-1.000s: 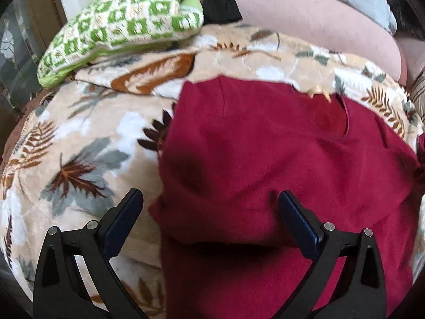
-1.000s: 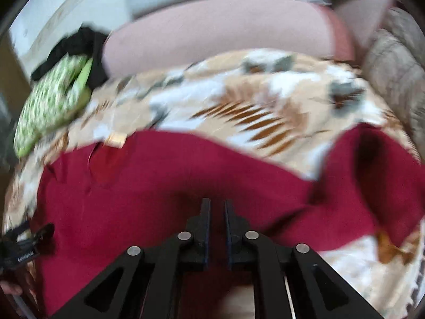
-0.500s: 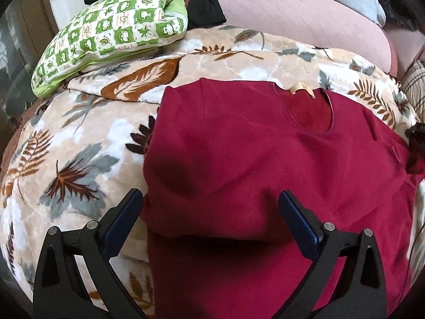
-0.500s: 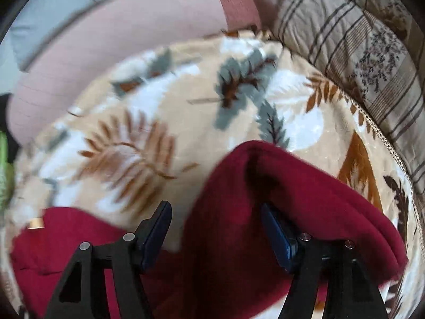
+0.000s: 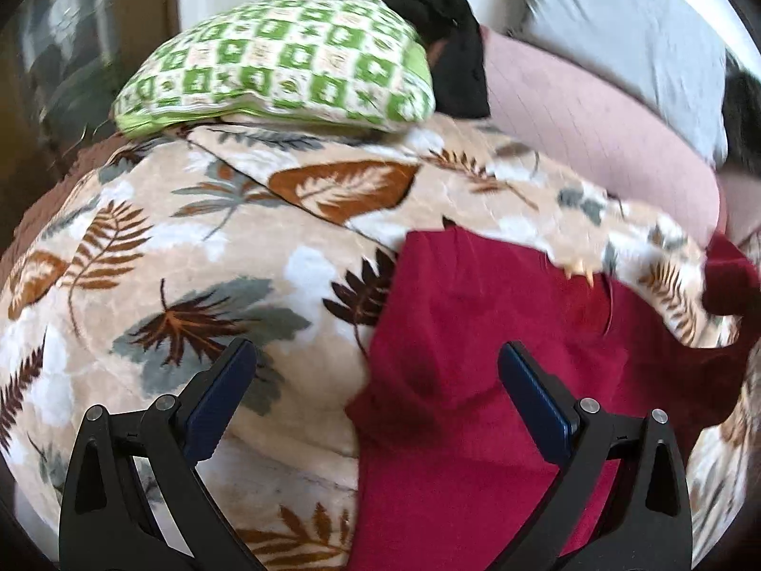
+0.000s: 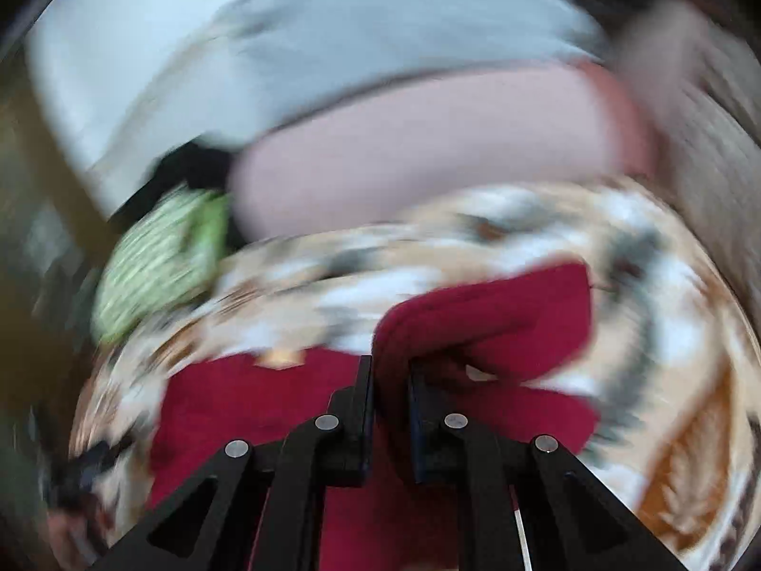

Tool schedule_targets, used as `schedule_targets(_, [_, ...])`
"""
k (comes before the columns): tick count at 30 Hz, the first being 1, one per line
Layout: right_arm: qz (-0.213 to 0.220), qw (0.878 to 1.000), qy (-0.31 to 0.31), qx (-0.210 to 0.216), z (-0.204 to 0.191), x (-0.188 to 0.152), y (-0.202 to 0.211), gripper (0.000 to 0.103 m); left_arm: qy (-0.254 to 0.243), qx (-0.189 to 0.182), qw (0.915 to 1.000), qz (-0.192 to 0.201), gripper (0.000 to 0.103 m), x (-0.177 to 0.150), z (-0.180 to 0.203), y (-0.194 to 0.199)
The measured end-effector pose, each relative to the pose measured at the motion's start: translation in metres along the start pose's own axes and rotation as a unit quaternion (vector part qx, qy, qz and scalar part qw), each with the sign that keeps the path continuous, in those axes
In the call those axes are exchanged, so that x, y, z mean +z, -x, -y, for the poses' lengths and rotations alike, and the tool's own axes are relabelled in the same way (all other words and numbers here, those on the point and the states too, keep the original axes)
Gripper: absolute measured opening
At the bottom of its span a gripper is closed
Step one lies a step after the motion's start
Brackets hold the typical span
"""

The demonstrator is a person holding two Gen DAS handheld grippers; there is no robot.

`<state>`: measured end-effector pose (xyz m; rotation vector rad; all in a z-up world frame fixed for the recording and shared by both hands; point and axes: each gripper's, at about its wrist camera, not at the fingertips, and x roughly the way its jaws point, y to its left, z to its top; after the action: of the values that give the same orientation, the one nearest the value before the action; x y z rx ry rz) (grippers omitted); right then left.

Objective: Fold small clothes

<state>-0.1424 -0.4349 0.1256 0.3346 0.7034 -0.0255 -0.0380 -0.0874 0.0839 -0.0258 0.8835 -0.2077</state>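
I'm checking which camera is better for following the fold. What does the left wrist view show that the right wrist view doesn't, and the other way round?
Only the left wrist view shows the left tongs, wide open over the red shirt's edge and gripping nothing, and the shirt's neckline with its tan label.

Only the right wrist view shows the right tongs closing on a raised fold of the shirt's sleeve.

Both show the leaf-print blanket, the green checked pillow and the pink cushion; the right wrist view is blurred.
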Motion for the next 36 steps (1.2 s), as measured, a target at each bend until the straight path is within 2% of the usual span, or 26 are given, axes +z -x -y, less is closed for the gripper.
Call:
schedule_targets(2, [-0.018, 0.998, 0.057, 0.024, -0.046, -0.012, -0.021, 0.012, 0.005, -0.001, 1.0, -0.003, 0.102, 0.0, -0.002, 0.0])
schedule_targets(4, [-0.063, 0.991, 0.11, 0.048, -0.087, -0.039, -0.053, 0.012, -0.002, 0.0, 0.9999, -0.014, 0.102, -0.004, -0.001, -0.004])
schedule_targets(5, [-0.101, 0.984, 0.137, 0.05, -0.102, -0.056, -0.072, 0.013, -0.009, -0.001, 0.9998, -0.019, 0.102, -0.006, 0.001, -0.006])
schedule_targets(7, [-0.154, 0.975, 0.158, 0.035, -0.109, -0.082, -0.096, 0.013, -0.023, -0.003, 0.9995, -0.023, 0.102, -0.009, 0.006, -0.009])
schedule_targets(8, [-0.167, 0.973, 0.153, 0.032, -0.106, -0.092, -0.101, 0.013, -0.031, -0.005, 0.9993, -0.021, 0.102, -0.01, 0.008, -0.01])
schedule_targets(11, [-0.159, 0.981, 0.095, 0.054, -0.086, -0.092, -0.092, 0.015, -0.029, -0.015, 0.9992, -0.021, 0.102, -0.009, 0.012, -0.014])
schedule_targets(13, [-0.143, 0.986, 0.066, 0.062, -0.075, -0.084, -0.08, 0.018, -0.011, -0.036, 0.9988, -0.032, 0.102, -0.007, 0.014, -0.021])
schedule_targets(15, [-0.125, 0.988, 0.068, 0.052, -0.078, -0.078, -0.072, 0.031, 0.003, -0.047, 0.9981, -0.039, 0.102, -0.004, 0.017, -0.027])
schedule_targets(17, [-0.105, 0.99, 0.083, 0.05, -0.087, -0.069, -0.069, 0.037, 0.004, -0.044, 0.9984, -0.036, 0.102, -0.002, 0.02, -0.027])
schedule_targets(21, [-0.084, 0.986, 0.113, 0.092, -0.123, -0.059, -0.079, 0.037, -0.011, -0.016, 0.9995, -0.024, 0.102, 0.0, 0.017, -0.025])
schedule_targets(24, [-0.088, 0.98, 0.154, 0.087, -0.149, -0.055, -0.109, 0.037, -0.006, -0.004, 0.9997, -0.023, 0.102, 0.0, 0.004, -0.026])
schedule_targets(25, [-0.093, 0.979, 0.165, 0.08, -0.154, -0.055, -0.119, 0.037, -0.003, -0.003, 0.9997, -0.025, 0.102, 0.0, -0.001, -0.026])
schedule_targets(28, [-0.128, 0.974, 0.185, 0.013, -0.154, -0.058, -0.164, 0.035, 0.003, 0.002, 0.9996, -0.027, 0.102, 0.0, -0.016, -0.024])
schedule_targets(29, [-0.14, 0.977, 0.158, 0.018, -0.144, -0.055, -0.171, 0.022, 0.003, 0.003, 0.9997, -0.026, 0.102, 0.0, -0.018, -0.023])
schedule_targets(30, [-0.138, 0.983, 0.119, 0.031, -0.133, -0.051, -0.168, 0.012, 0.004, 0.006, 0.9997, -0.022, 0.102, 0.001, -0.023, -0.021])
schedule_targets(32, [-0.11, 0.989, 0.047, 0.083, -0.116, -0.041, -0.145, 0.011, 0.01, 0.009, 0.9998, -0.013, 0.102, 0.003, -0.03, -0.016])
schedule_targets(34, [-0.086, 0.988, 0.04, 0.118, -0.119, -0.037, -0.122, 0.011, 0.026, 0.001, 0.9996, -0.008, 0.102, 0.008, -0.038, -0.011])
schedule_targets(36, [-0.077, 0.982, 0.069, 0.155, -0.141, -0.042, -0.105, 0.011, 0.044, -0.007, 0.999, -0.003, 0.102, 0.012, -0.042, -0.007])
